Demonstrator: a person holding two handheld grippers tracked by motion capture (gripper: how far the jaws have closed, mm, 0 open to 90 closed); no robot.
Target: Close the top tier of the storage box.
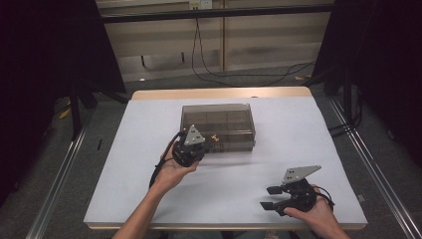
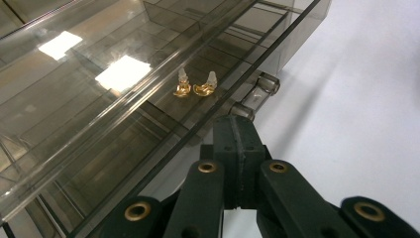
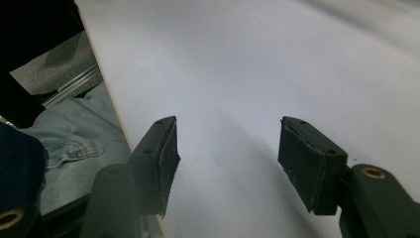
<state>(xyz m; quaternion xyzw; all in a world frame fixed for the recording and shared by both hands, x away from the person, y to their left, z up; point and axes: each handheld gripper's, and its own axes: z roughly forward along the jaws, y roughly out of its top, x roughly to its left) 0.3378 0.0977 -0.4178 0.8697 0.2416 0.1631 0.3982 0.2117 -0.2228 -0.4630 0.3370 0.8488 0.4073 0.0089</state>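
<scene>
Shut left hand-held gripper [image 2: 237, 148], smoky clear compartment box [image 2: 124, 89] — 2 gold earrings [image 2: 195, 87] inside

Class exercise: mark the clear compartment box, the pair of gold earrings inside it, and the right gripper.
clear compartment box [image 1: 234, 112]: high view, on its lid.
gold earrings [image 2: 204, 88]: left gripper view, on the right-hand earring of the pair.
right gripper [image 3: 225, 158]: right gripper view, midway between its open jaws.
</scene>
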